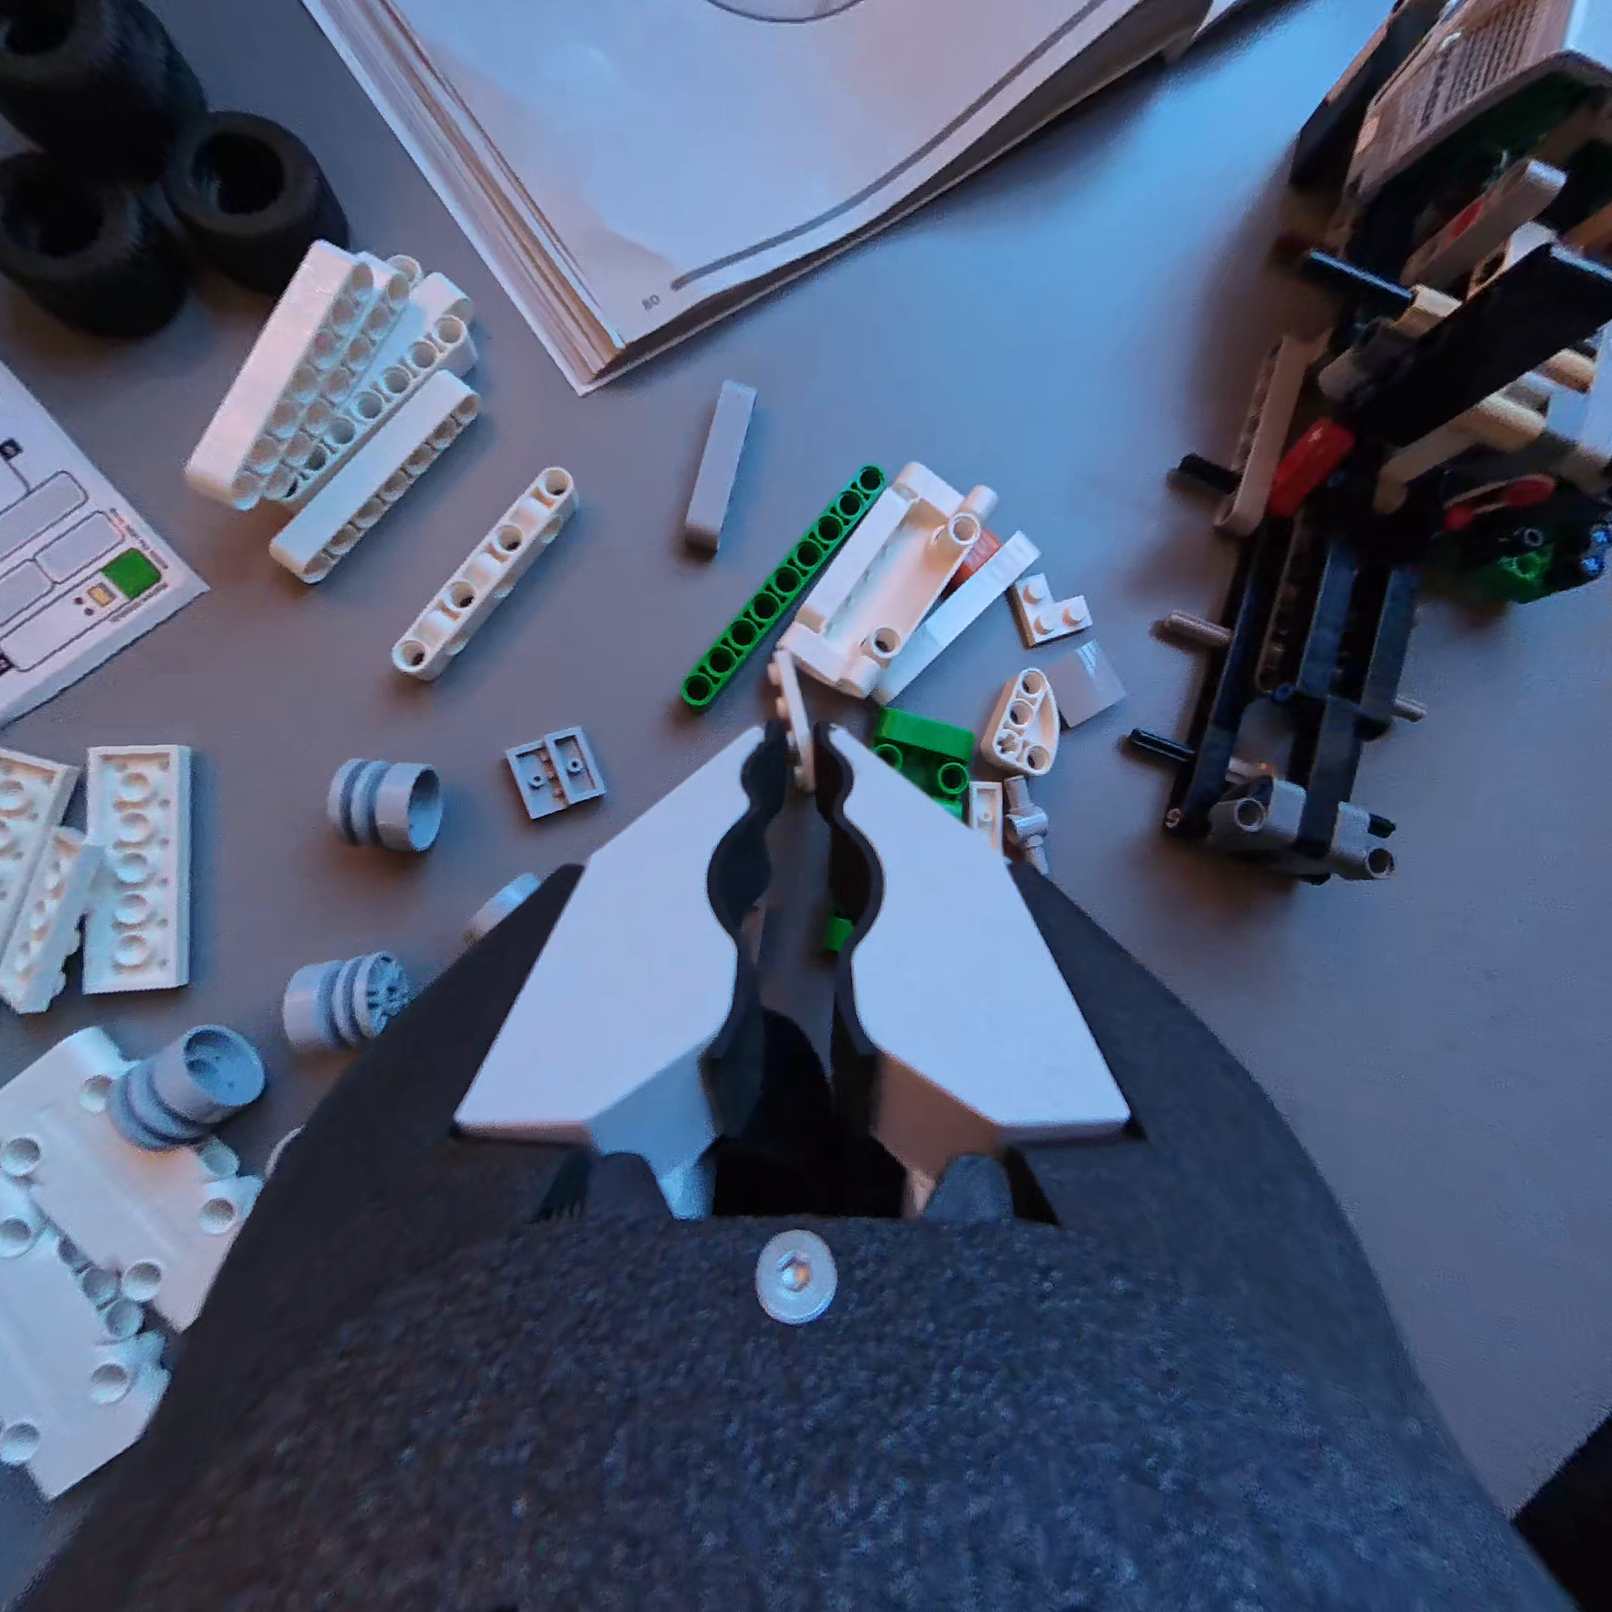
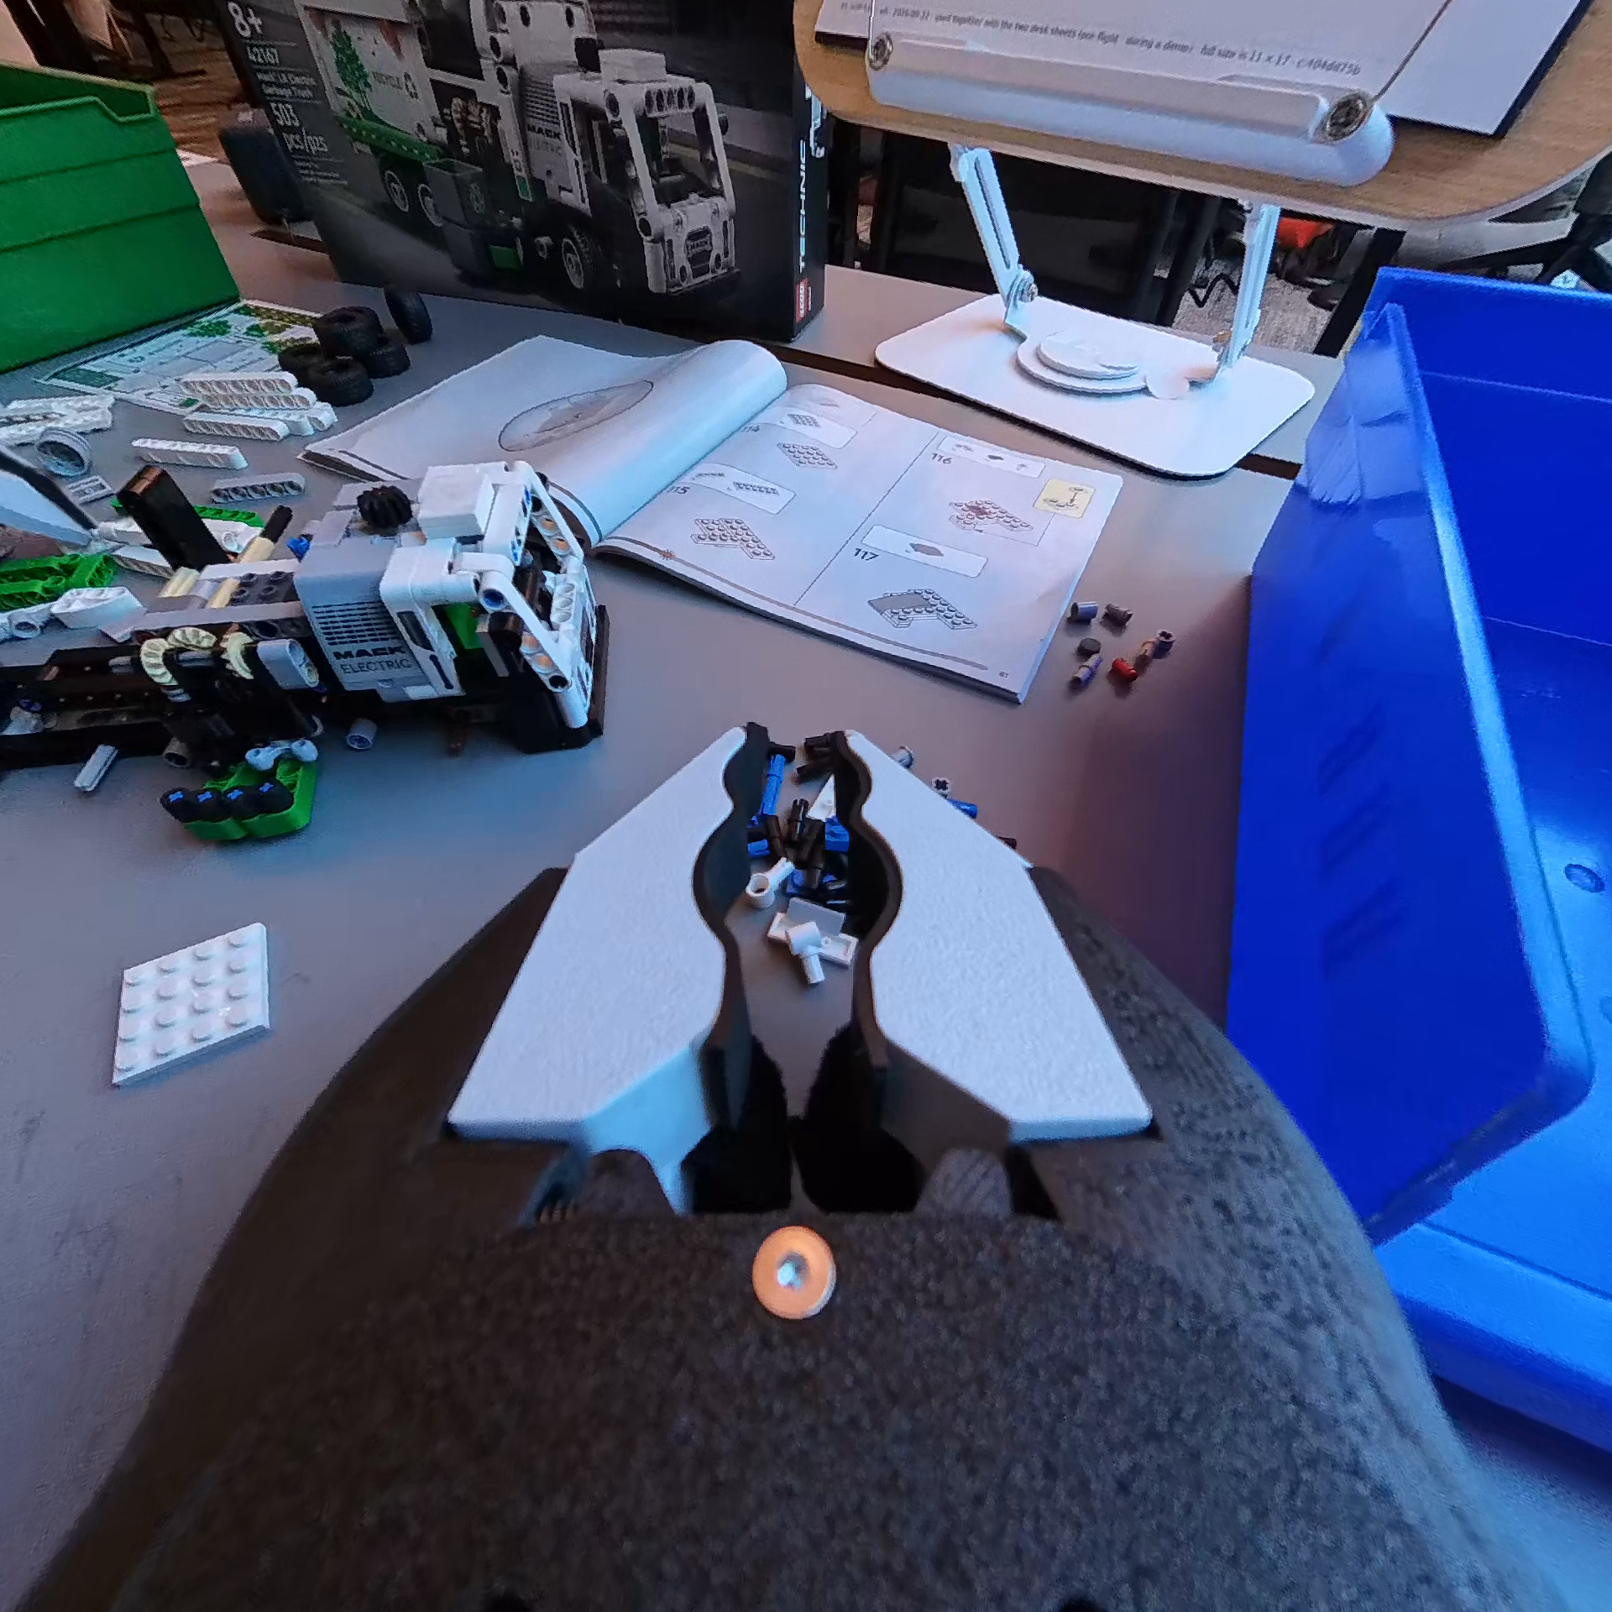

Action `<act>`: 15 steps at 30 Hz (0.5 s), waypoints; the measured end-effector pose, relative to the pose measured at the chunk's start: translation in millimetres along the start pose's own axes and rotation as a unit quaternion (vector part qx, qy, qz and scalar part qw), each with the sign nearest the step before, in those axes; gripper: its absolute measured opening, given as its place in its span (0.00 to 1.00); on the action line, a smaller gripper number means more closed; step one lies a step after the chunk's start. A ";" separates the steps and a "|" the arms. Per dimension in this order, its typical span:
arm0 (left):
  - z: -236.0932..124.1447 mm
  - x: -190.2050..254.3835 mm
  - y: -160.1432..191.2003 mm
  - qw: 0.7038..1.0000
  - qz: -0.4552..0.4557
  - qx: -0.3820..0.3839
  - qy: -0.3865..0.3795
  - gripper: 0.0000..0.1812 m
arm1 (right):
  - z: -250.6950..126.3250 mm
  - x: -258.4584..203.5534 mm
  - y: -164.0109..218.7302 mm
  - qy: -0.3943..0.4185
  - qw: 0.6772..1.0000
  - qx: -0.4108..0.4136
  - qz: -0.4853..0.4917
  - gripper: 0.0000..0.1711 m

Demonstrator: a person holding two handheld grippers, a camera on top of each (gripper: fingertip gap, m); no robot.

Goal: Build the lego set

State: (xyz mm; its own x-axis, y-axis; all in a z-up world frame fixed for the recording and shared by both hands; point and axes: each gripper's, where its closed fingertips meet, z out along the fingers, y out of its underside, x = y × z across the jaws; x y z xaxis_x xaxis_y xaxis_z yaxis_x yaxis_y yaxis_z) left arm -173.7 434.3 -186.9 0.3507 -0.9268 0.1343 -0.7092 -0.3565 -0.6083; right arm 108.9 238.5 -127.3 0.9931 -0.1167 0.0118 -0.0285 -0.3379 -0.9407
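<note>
In the left wrist view my left gripper [image 1: 795, 737] points down at a pile of loose pieces, shut on a small thin white piece [image 1: 788, 689] that sticks out past its tips. A green holed beam [image 1: 781, 584] and a white frame piece [image 1: 881, 576] lie just beyond. The part-built truck [image 1: 1361, 523] stands to the right; it also shows in the right wrist view [image 2: 419, 602]. My right gripper [image 2: 795, 741] is narrowly open and empty, over a heap of small black and blue pins [image 2: 802, 837]. A white 4x4 plate [image 2: 196, 1003] lies to its left.
The open instruction booklet [image 2: 872, 523] lies beyond the truck. A blue bin [image 2: 1439, 785] stands close on the right, a green bin [image 2: 87, 218] and the set's box [image 2: 567, 157] at the back. Black tyres [image 1: 105, 192], white beams [image 1: 340, 392] and grey hubs [image 1: 384, 802] lie left. My right gripper is the nearer one to the white 4x4 plate [image 2: 196, 1003]: about 15 centimetres, against 25 centimetres.
</note>
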 end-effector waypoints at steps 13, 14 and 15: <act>-58.6 -17.4 8.9 0.858 0.413 0.008 -0.304 0.01 | 1.9 -1.5 -1.4 -0.003 1.000 0.000 -0.002 0.08; -60.9 -15.2 11.8 0.844 0.433 0.005 -0.317 0.00 | 2.0 -2.0 -1.4 -0.003 1.000 0.000 -0.003 0.08; -63.9 -13.1 13.5 0.829 0.451 0.003 -0.330 0.00 | 2.2 -2.3 -1.3 -0.004 1.000 0.000 -0.004 0.08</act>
State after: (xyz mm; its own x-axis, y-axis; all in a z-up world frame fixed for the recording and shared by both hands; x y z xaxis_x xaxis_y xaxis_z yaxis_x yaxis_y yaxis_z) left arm -227.0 434.1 -146.8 -0.0608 -0.5488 -0.8338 -0.8625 0.4493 -0.2329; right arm 106.9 241.2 -126.9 0.9941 -0.1071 0.0172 -0.0203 -0.3396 -0.9403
